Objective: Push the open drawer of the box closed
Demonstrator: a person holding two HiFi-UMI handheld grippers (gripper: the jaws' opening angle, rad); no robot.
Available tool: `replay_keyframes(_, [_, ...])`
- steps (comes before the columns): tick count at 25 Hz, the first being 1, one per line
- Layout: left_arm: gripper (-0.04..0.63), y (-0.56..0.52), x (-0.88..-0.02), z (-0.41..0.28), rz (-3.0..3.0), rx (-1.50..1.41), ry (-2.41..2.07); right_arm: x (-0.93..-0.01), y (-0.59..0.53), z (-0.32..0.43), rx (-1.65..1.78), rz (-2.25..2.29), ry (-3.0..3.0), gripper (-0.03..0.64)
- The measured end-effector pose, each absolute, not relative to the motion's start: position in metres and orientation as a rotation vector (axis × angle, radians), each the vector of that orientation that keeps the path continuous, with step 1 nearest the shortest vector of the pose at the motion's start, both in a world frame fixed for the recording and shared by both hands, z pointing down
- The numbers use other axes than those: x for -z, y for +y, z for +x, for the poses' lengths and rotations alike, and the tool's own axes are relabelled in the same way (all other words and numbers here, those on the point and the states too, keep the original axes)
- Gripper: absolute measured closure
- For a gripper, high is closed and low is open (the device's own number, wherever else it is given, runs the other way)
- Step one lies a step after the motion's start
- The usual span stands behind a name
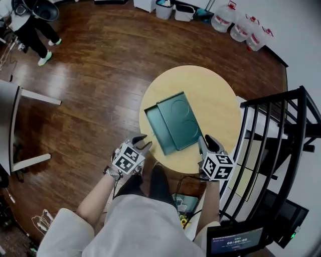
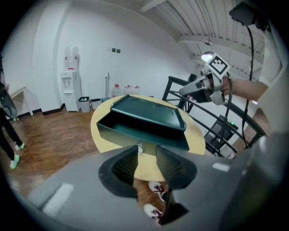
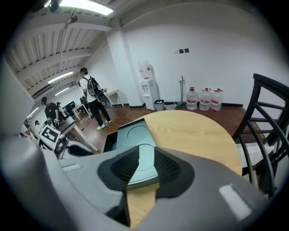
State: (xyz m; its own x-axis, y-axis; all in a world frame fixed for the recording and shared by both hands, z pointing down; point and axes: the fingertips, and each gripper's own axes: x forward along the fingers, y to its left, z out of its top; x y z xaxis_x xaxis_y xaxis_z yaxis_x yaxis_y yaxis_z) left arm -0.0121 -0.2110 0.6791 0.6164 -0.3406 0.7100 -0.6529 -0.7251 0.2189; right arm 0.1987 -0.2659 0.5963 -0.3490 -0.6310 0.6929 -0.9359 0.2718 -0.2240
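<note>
Drawer (image 1: 152, 128) open — box (image 1: 177, 120) on table (image 1: 213, 93)

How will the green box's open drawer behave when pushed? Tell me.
The drawer looks rigid and empty, so probably light. The box sits on the smooth table, nothing against it, so it may skid instead of closing. Low and flat, it seems unlikely to tip.

We appear to be in an open office or lab workroom. Around the round table (image 1: 210, 100) lies a dark wood floor (image 1: 100, 60). Beyond the table, along the white wall (image 3: 216, 58), stand a water dispenser (image 3: 147, 85), spare water jugs (image 1: 246, 27) and bins (image 1: 173, 10). Right of the table runs a black metal railing (image 1: 271, 130). Left of it, people (image 3: 92, 97) stand near a desk (image 1: 9, 120) under ceiling tube lights (image 3: 86, 5).
</note>
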Motion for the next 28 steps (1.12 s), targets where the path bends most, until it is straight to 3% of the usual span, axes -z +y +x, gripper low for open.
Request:
replay_keyframes(12, [0.459,-0.21,-0.733,-0.013,2.302,-1.134,-0.758,-0.658,-0.276,0.189,-0.894,1.041,-1.924,0.489])
replay_keyframes(16, [0.463,-0.217,-0.736,-0.013,2.316,-1.162,-0.784,-0.659,-0.273,0.18,-0.863,0.977,-1.902,0.488])
replay_keyframes(19, [0.509,-0.221,-0.737,-0.014,2.308,-1.177,-0.806,-0.66,-0.272,0.176,-0.82,0.952,-1.893,0.488])
replay_keyframes(28, [0.511,-0.226,-0.735,-0.002,2.277,-1.147,-0.817,-0.658,-0.27,0.179,-0.809,0.973,-1.936,0.488])
